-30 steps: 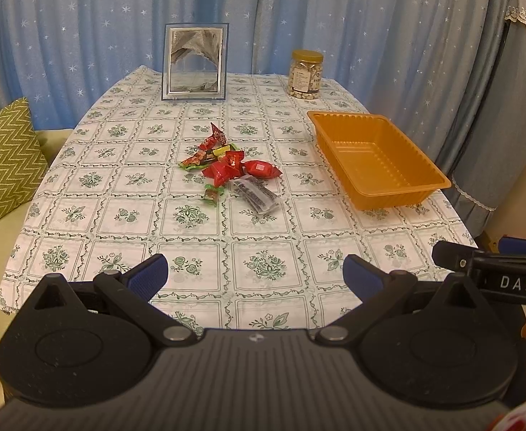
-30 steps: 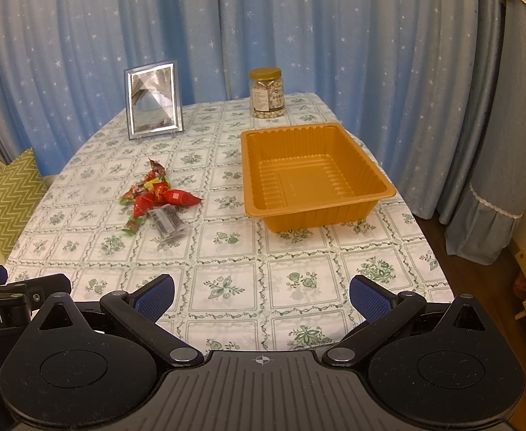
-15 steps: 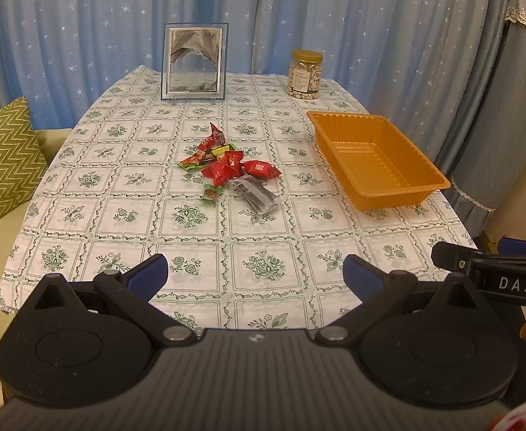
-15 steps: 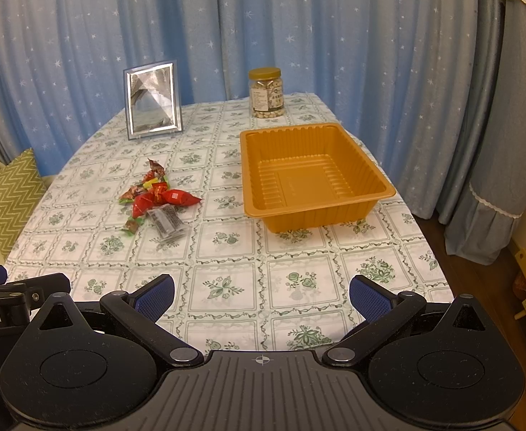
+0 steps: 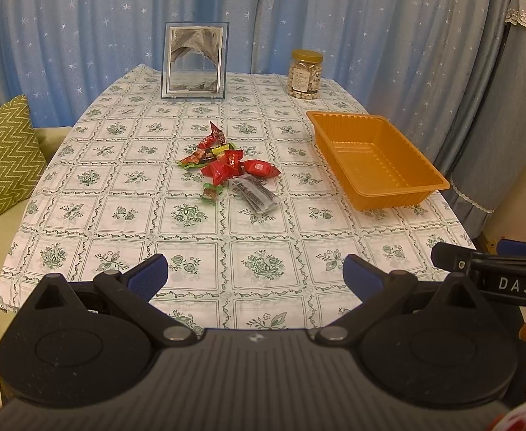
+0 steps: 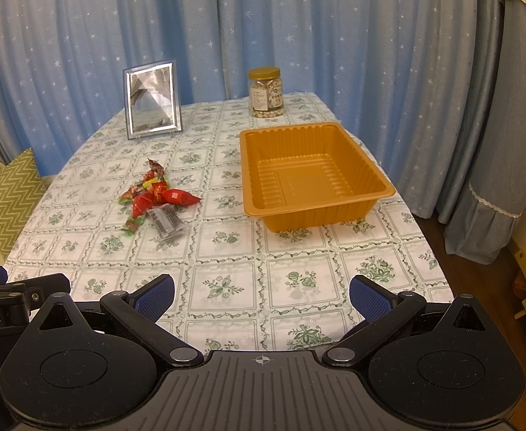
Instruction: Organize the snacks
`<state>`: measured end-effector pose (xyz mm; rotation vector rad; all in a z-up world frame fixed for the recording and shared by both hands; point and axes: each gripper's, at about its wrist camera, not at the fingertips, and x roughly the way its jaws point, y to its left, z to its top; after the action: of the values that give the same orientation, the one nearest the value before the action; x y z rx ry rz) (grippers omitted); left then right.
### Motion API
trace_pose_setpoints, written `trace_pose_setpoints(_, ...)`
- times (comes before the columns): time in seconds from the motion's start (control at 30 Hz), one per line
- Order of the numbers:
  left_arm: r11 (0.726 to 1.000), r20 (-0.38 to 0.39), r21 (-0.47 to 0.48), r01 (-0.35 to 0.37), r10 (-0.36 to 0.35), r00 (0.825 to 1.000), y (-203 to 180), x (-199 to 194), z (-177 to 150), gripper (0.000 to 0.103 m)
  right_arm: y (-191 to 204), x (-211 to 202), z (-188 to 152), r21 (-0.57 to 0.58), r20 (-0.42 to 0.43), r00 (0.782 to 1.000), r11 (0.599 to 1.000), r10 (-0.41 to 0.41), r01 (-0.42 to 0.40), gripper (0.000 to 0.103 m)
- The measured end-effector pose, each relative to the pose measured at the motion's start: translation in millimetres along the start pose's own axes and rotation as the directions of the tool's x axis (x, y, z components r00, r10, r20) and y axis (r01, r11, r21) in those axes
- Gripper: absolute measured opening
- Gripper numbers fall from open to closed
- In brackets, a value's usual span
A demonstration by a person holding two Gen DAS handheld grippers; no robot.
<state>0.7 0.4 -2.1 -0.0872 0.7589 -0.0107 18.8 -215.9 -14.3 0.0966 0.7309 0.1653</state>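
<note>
wrist views, near edge, sharing tablecloth (image 5: 119, 179)

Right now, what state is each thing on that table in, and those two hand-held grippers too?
Orange tray: empty, upright on the tablecloth.
Snack pile: wrapped, loose on the cloth, left of the tray.
Clear packet: sealed, lying flat at the pile's near edge.
Nut jar: lid on, standing.
Picture frame: upright.
Left hand-held gripper: open, holding nothing.
Right hand-held gripper: open, holding nothing.
</note>
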Motion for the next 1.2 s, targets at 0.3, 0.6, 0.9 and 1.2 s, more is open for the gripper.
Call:
trace_pose_setpoints(0.3, 1.0, 0.002, -0.028, 0.0, 0.0, 1.0, 10.0, 4.8, 0.4, 0.103, -1.6, 4.4, 2.3, 0.021, 0.028, 0.999, 1.0, 0.022, -0.023, 0.103)
trace_pose_setpoints(0.6, 0.995, -0.017, -0.092, -0.036, 0.035, 0.999, 49.7, 44.3, 16.4, 0.103, 6.4, 44.1, 12.1, 0.015, 0.053, 0.995, 0.996, 0.082, -0.083, 0.103)
trace_pose_setpoints(0.9, 0.995, -0.012, -0.048, -0.084, 0.084, 0.996, 81.2, 110.5, 35.1, 0.103, 37.0, 116.7, 24.7, -0.054, 0.02, 0.984, 0.983, 0.176, -0.175, 0.102)
trace_pose_setpoints(1.2, 0.993, -0.017, 0.031, -0.111, 0.112, 0.994, 102.0, 175.5, 47.9, 0.093, 66.5, 207.0, 35.4, -0.108, -0.041, 0.975, 0.969, 0.218, -0.221, 0.085)
